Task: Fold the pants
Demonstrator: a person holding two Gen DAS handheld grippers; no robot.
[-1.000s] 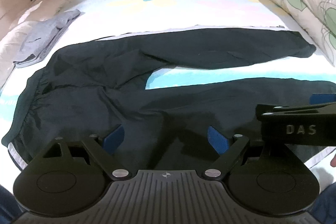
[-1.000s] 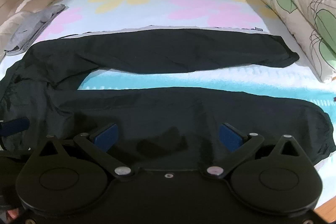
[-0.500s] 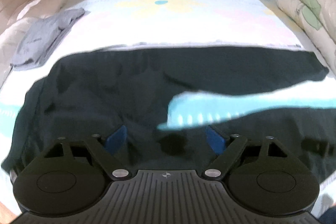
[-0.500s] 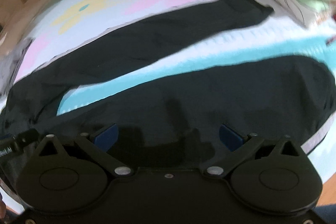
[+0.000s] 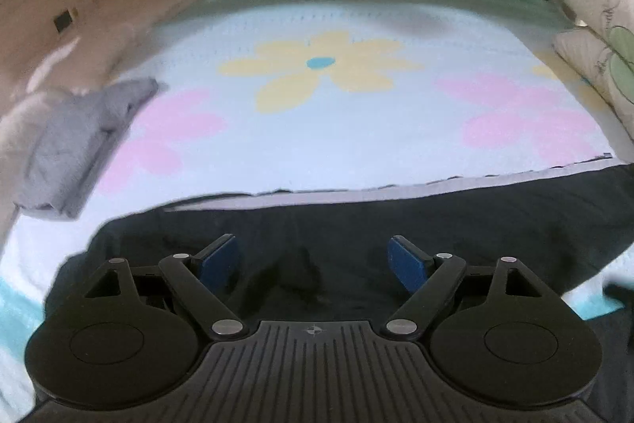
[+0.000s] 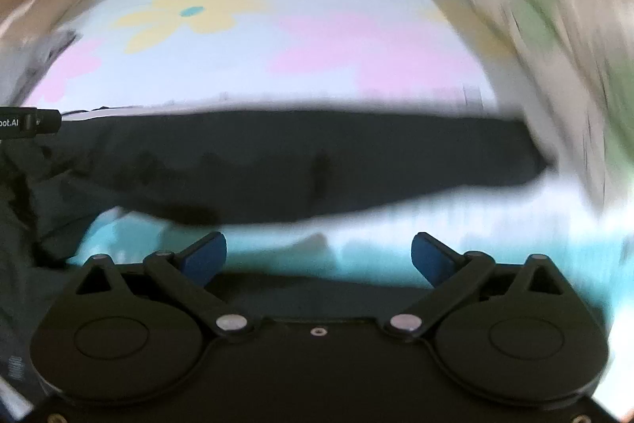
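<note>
Flowered bedsheet (image 5: 356,129) fills the upper frame; black pants (image 5: 436,224) lie unfolded across the middle, folding barely begun. Left gripper (image 5: 315,258) and right gripper (image 6: 319,256) spread, holding nothing.

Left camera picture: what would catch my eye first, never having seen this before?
The dark pants stretch across the lower half of the bed. Behind them, a big yellow flower on the bedsheet draws the eye. In front, the left gripper stands open over the cloth, with a grey garment at the left edge.
</note>
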